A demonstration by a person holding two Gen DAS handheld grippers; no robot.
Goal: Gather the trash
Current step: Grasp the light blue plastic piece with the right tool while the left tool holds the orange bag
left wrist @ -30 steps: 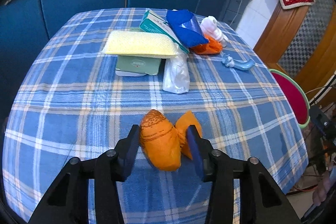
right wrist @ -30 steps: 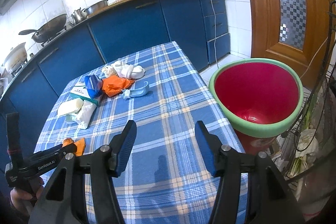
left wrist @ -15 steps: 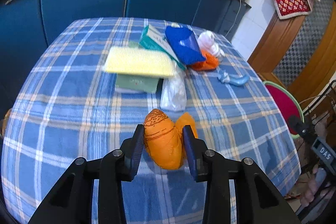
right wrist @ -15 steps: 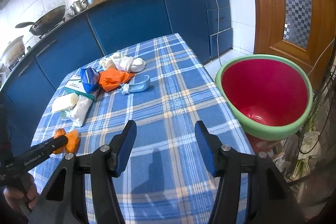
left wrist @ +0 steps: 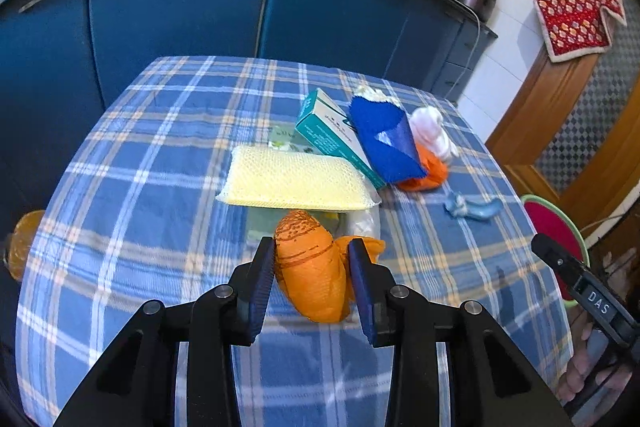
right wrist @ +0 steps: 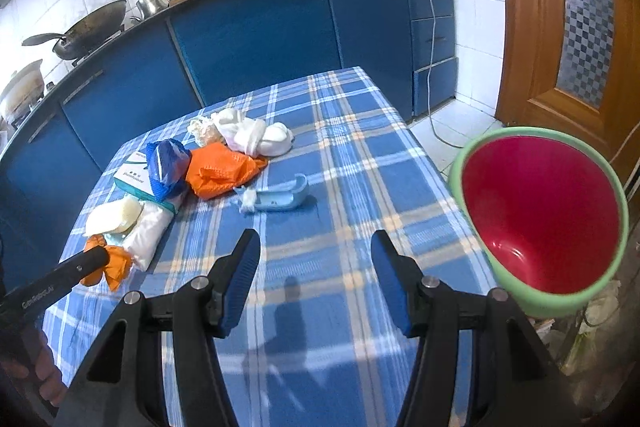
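My left gripper (left wrist: 312,251) is shut on a crumpled orange wad (left wrist: 312,271) and holds it a little above the blue plaid table (left wrist: 140,187). In the right wrist view the same orange wad (right wrist: 114,265) shows at the table's left edge, in the left gripper's fingers (right wrist: 86,261). My right gripper (right wrist: 316,247) hovers open over the near middle of the table (right wrist: 360,155), with nothing between its fingers. A red bin with a green rim (right wrist: 456,167) stands on the floor just off the table's right side.
A pile lies mid-table: a yellow sponge (left wrist: 292,183), a teal box (left wrist: 328,135), a blue bag (left wrist: 384,139), an orange net (left wrist: 428,175), white wads (left wrist: 432,131) and a light blue plastic piece (left wrist: 472,209). Blue cabinets (left wrist: 180,7) stand behind and a wooden door (right wrist: 560,27) to the right.
The left jaws closed onto the orange wad and lifted it off the cloth, towards the pile. The right gripper moved forward over the table and stayed open.
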